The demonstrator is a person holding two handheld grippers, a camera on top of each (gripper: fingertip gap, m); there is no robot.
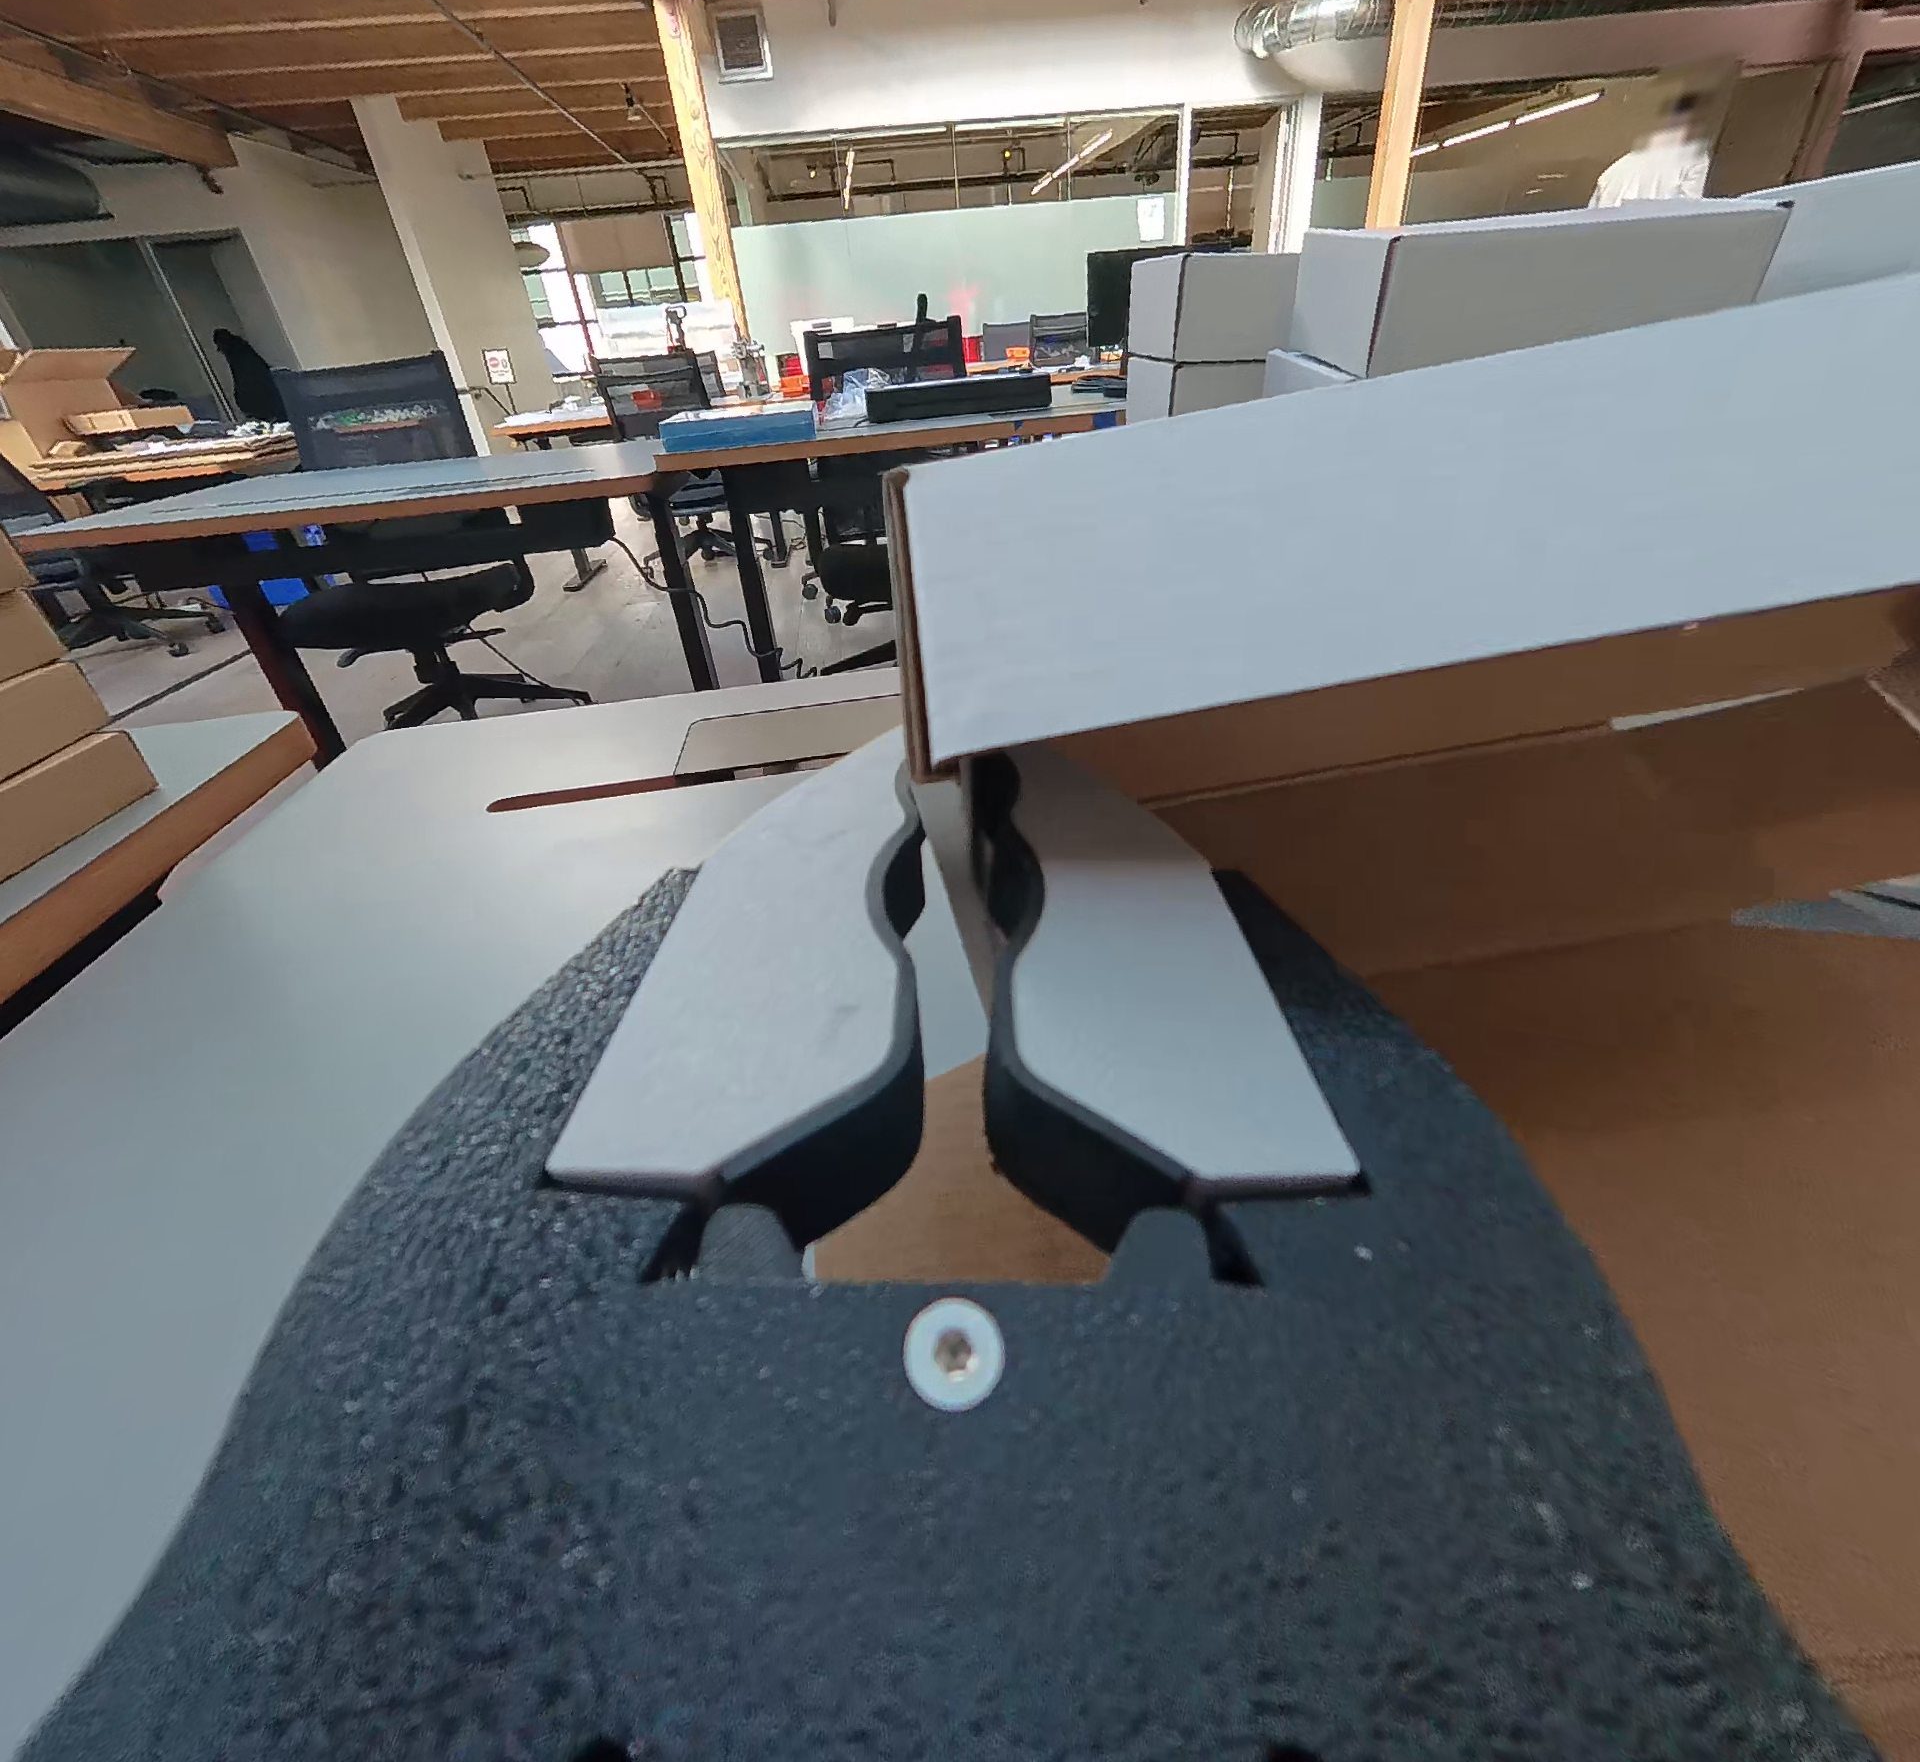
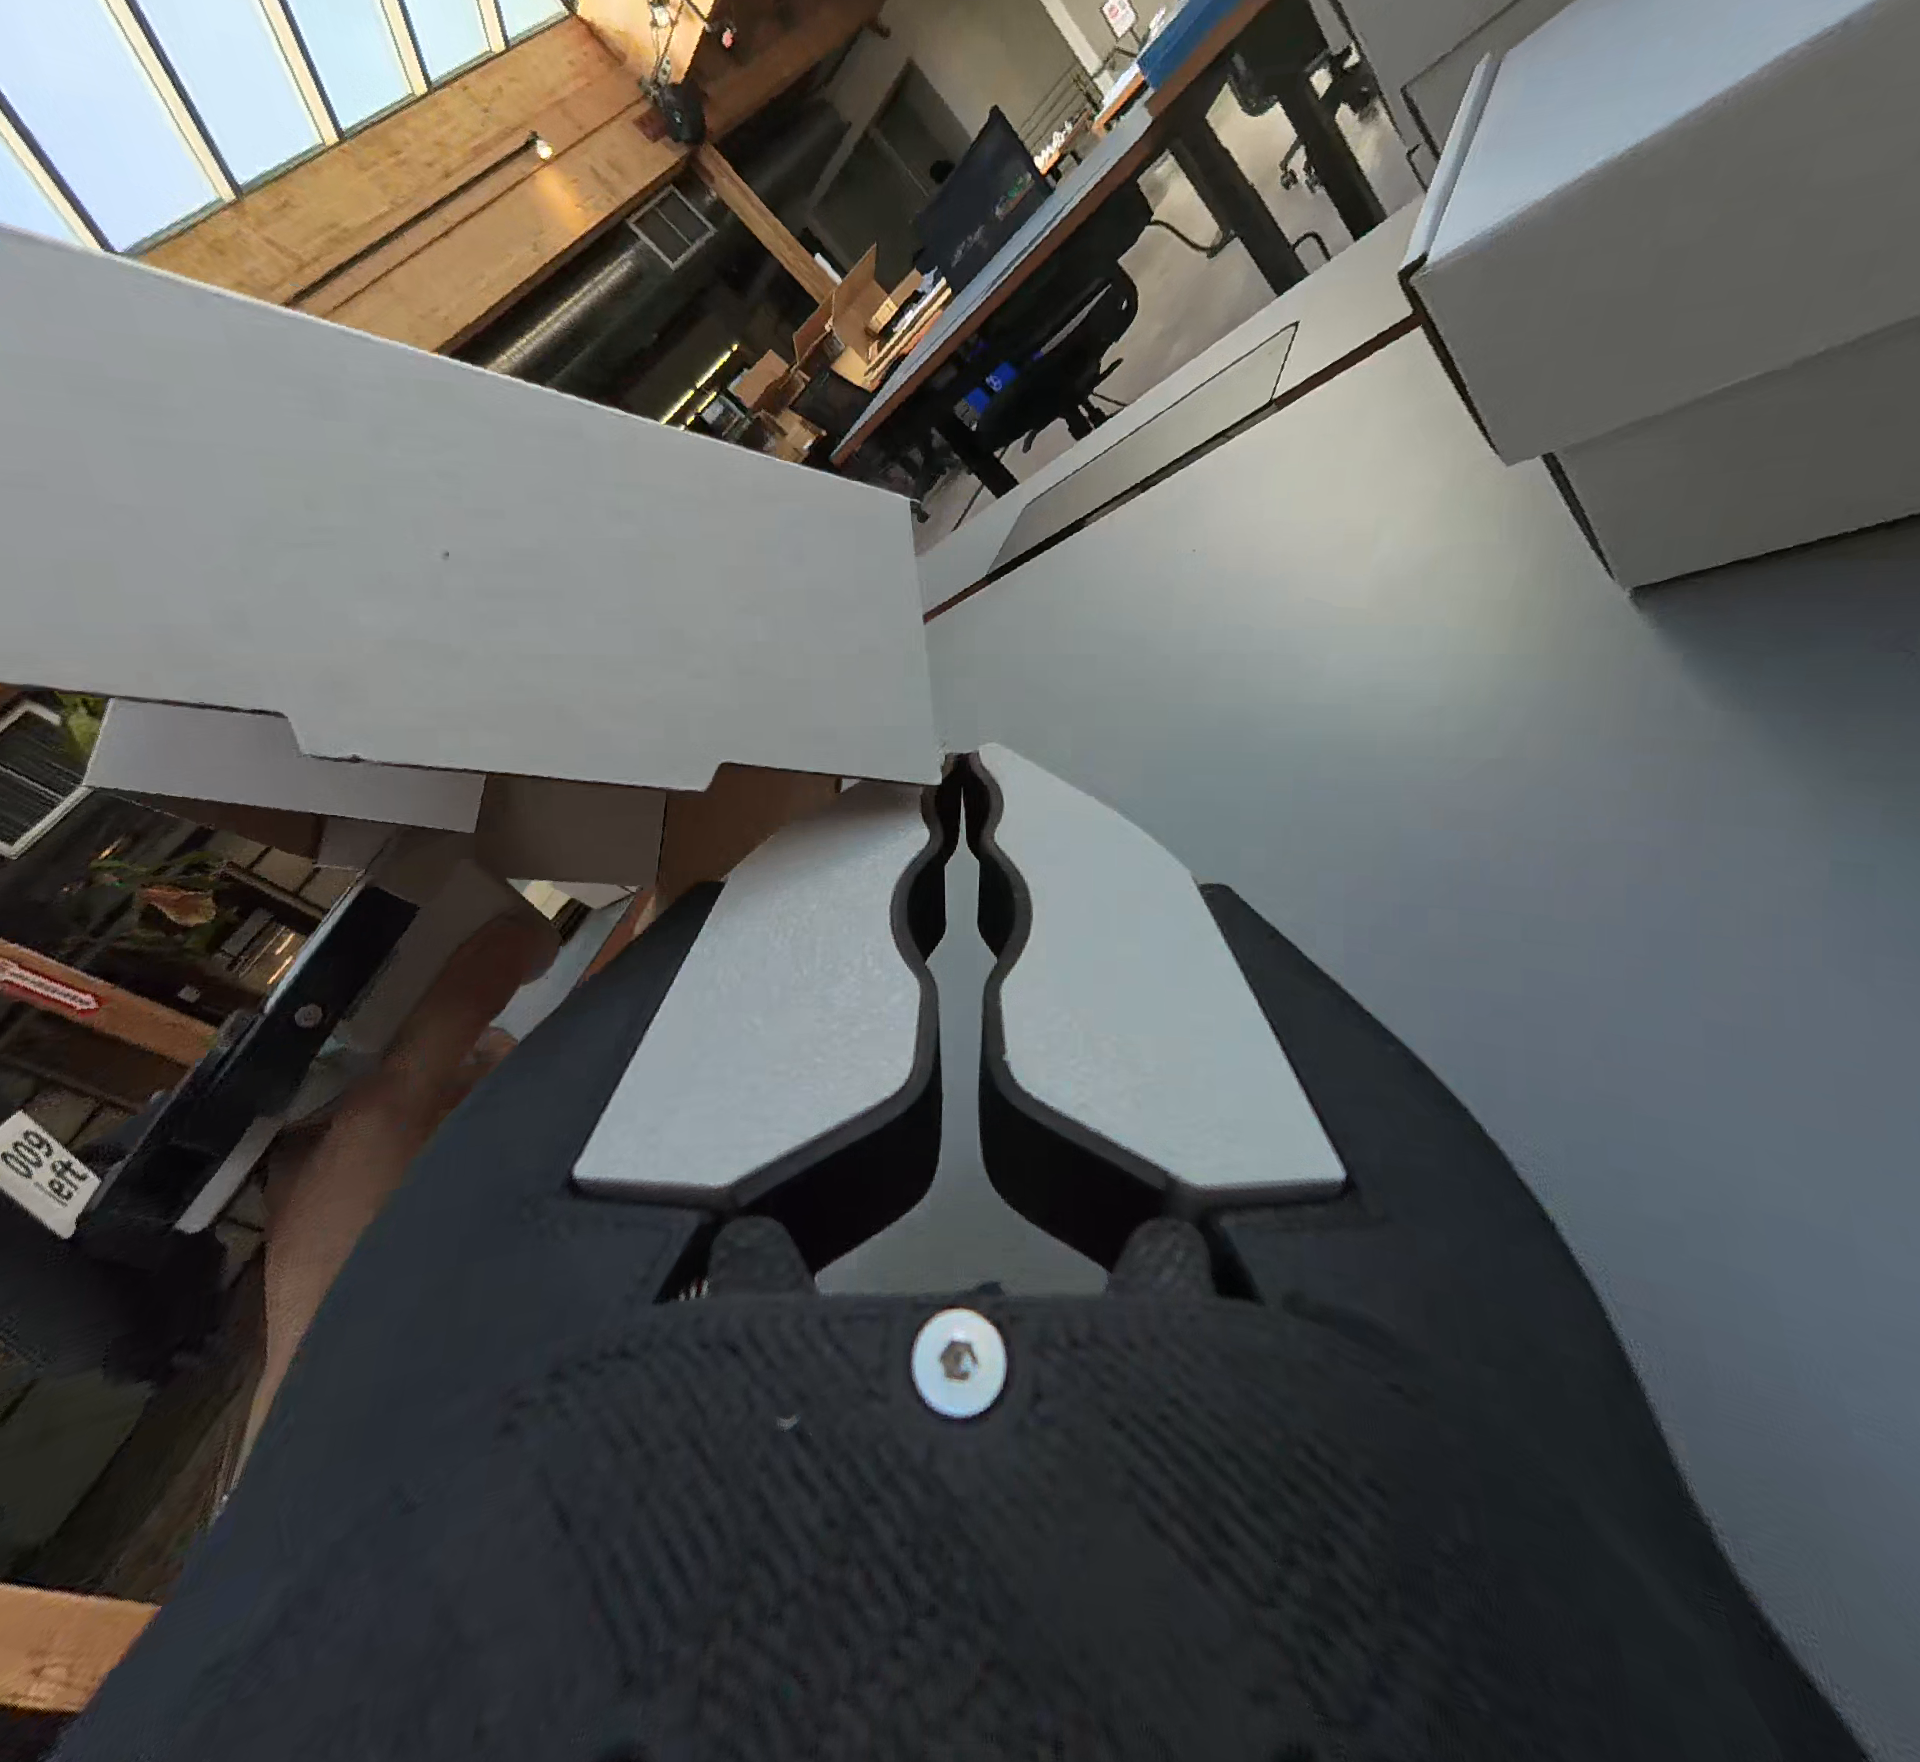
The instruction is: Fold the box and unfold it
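Observation:
The box is white outside and brown inside. In the left wrist view its white lid panel (image 1: 1403, 549) hangs tilted over the brown base (image 1: 1610, 1193). My left gripper (image 1: 971, 829) is shut on an upright side flap at the box's left end. In the right wrist view the same white panel (image 2: 468, 549) is raised and stretches left. My right gripper (image 2: 961, 777) is shut at that panel's near right corner, on its edge. The left gripper's black body (image 2: 239, 1110) and a person's forearm (image 2: 395, 1141) show below the panel.
The grey table (image 1: 312, 933) runs left and forward, also seen in the right wrist view (image 2: 1351, 881). Closed white boxes are stacked at the back right (image 1: 1507, 289), (image 2: 1683, 258). Brown boxes (image 1: 52, 725) are stacked at the left edge. Desks and chairs stand beyond.

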